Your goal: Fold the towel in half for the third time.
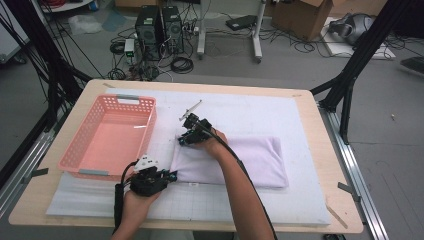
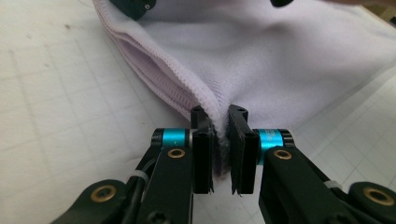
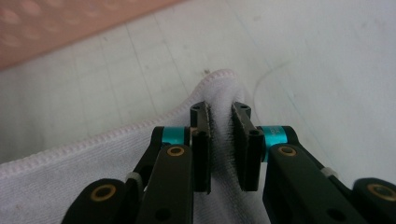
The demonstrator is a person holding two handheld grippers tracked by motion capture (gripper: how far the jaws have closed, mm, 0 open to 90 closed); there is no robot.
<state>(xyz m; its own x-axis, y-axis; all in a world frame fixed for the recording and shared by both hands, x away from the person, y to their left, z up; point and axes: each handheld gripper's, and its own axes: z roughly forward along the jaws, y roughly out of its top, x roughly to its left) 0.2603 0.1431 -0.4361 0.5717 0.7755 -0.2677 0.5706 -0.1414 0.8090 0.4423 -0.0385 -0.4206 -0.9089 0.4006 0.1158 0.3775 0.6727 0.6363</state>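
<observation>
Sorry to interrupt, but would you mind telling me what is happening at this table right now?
A person is handling a folded pale lilac cloth towel on the white gridded mat. The left gripper is shut on the towel's near corner, and the right gripper pinches the far corner of the same end. A pink perforated plastic basket sits beside it, with nothing in it.

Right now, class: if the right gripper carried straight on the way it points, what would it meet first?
Probably the pink basket. The right gripper, shut on the folded towel's far-left corner, points left across bare mat towards its wall.
</observation>
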